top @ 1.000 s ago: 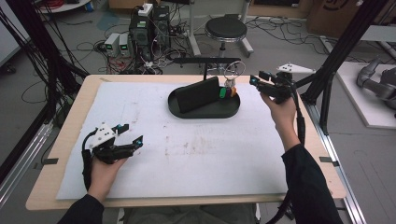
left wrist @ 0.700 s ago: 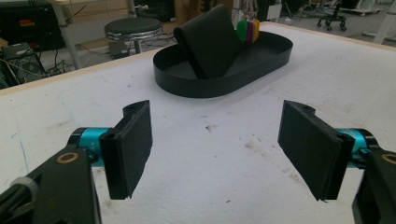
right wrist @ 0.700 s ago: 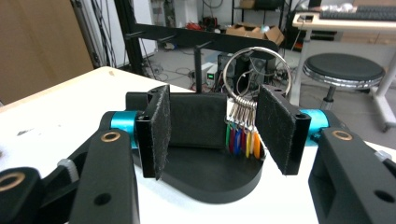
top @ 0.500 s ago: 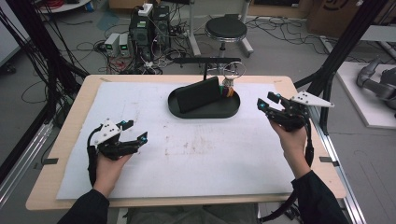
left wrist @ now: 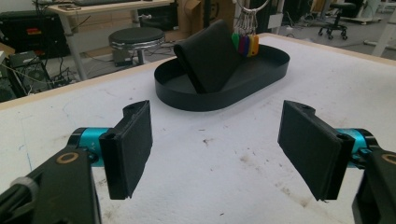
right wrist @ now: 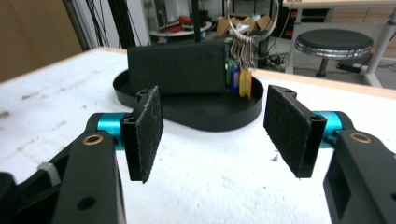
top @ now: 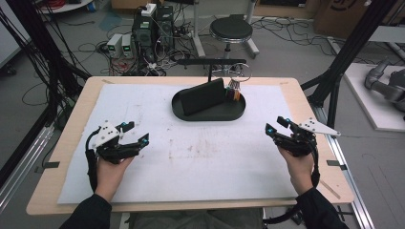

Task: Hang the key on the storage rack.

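While both grippers, left (top: 136,134) and right (top: 277,125), are being held empty with jaws apart, the right's having just been opening, nothing is being gripped. The wallet (top: 199,97) and keys (top: 233,92) are lying in the tray (top: 191,114) beyond; judging by this, a reach toward it is being called for next.

Black tray (top: 191,114), black wallet (top: 200,97), coloured key tags (left wrist: 246,45) (green, purple, yellow, orange).
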`<act>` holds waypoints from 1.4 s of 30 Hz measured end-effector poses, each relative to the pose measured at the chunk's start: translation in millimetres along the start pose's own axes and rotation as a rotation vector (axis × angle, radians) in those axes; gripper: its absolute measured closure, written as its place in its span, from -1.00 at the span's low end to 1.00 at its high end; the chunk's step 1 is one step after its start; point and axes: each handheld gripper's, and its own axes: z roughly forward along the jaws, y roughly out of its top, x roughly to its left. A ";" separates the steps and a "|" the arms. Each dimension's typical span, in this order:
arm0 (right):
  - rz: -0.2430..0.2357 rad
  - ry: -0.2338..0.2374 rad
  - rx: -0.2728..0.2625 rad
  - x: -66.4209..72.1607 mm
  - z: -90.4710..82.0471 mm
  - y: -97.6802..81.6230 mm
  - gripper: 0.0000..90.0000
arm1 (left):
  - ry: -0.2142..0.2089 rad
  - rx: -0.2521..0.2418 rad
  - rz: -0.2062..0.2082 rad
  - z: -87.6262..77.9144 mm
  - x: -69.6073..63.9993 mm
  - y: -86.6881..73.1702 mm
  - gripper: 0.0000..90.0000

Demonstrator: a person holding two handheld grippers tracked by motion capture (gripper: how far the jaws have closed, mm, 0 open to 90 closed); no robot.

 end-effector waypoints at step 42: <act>-0.045 -0.031 0.068 -4.8 10.2 -8.2 -0.15 | 0.009 0.028 0.017 -3.4 -2.3 -3.2 -0.42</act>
